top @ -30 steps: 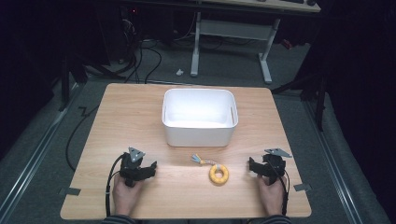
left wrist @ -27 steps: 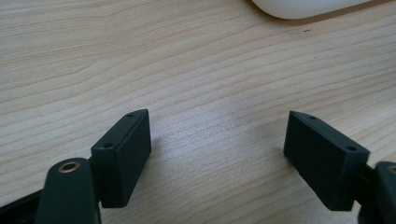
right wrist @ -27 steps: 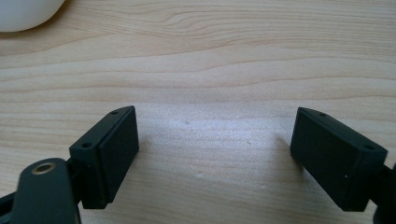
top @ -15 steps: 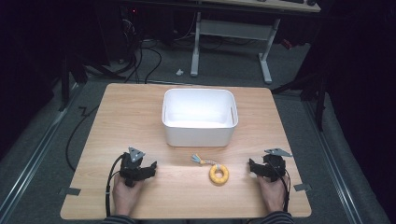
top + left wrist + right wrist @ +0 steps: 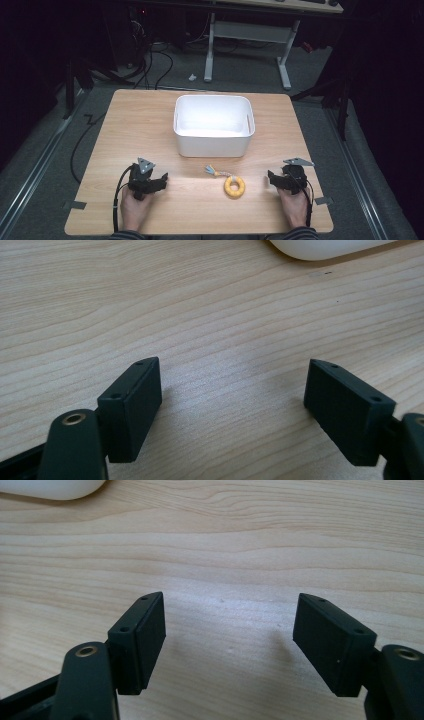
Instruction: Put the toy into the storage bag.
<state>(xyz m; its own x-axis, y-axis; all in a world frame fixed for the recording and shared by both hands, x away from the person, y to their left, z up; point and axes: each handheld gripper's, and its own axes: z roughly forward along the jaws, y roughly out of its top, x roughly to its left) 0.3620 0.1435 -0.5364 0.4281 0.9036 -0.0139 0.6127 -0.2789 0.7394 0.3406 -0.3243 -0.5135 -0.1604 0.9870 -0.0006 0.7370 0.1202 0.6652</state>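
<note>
A lab or test workspace rather than a home; the evidence lies around a light wooden table (image 5: 150, 115) set on grey carpeted floor (image 5: 45, 150); at twelve o'clock, beyond the table, stands a white metal desk frame (image 5: 245, 32) with T-shaped feet; at eleven o'clock black cables (image 5: 160, 62) trail in loops over the floor near dark equipment; at nine o'clock a metal rail (image 5: 30, 185) runs along the carpet; pieces of grey tape (image 5: 75, 204) mark the table's near corners at seven and five o'clock; the surroundings are dim, with light falling mainly on the tabletop.
</note>
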